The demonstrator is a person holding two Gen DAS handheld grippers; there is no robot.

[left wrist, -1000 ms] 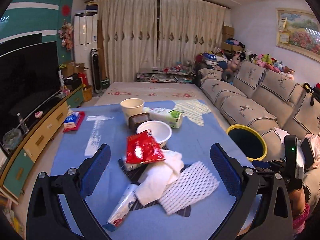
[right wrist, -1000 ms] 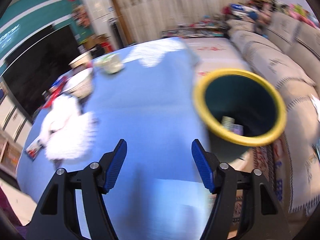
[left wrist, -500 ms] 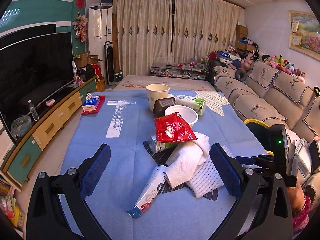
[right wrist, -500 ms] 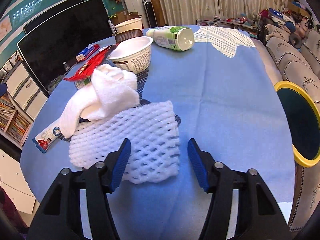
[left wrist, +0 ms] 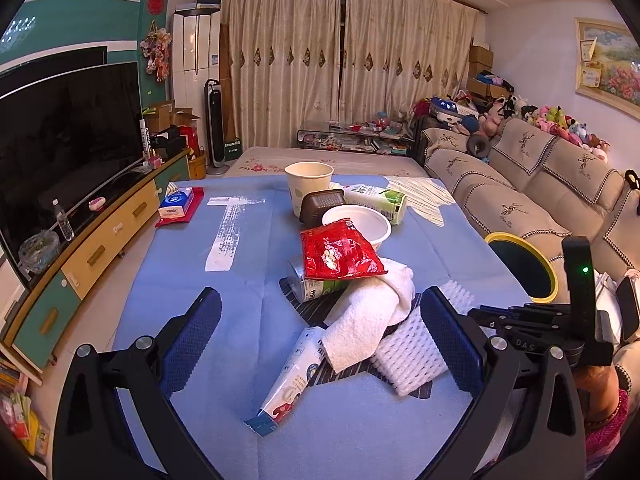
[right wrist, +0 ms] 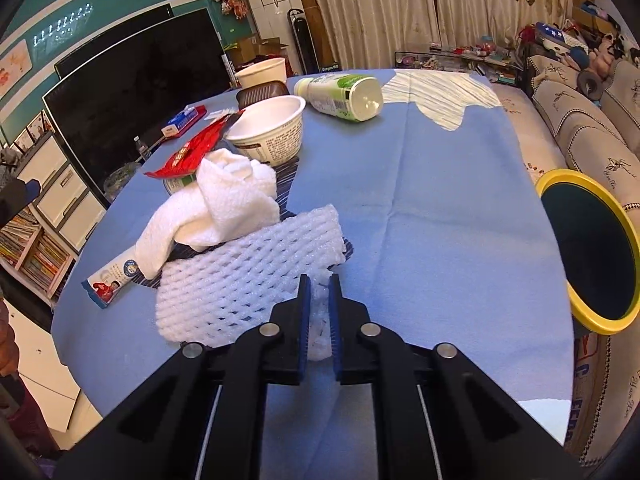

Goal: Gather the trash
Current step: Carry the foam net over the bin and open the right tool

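Note:
A white foam net lies on the blue table, partly under a white towel; the net also shows in the left wrist view. My right gripper is shut on the net's near corner. My left gripper is open and empty, above the table's near side. In front of it lie the towel, a red snack bag, a can and a tube-shaped wrapper. The yellow-rimmed bin stands to the right of the table, also in the left wrist view.
Farther back stand a white bowl, a paper cup, a brown box and a lying green-white bottle. A tissue pack lies far left. A sofa runs along the right, a TV cabinet along the left.
My right gripper swung from the bin to the foam net, came down and shut on its near corner. The left gripper drew back and turned a little; it stays open.

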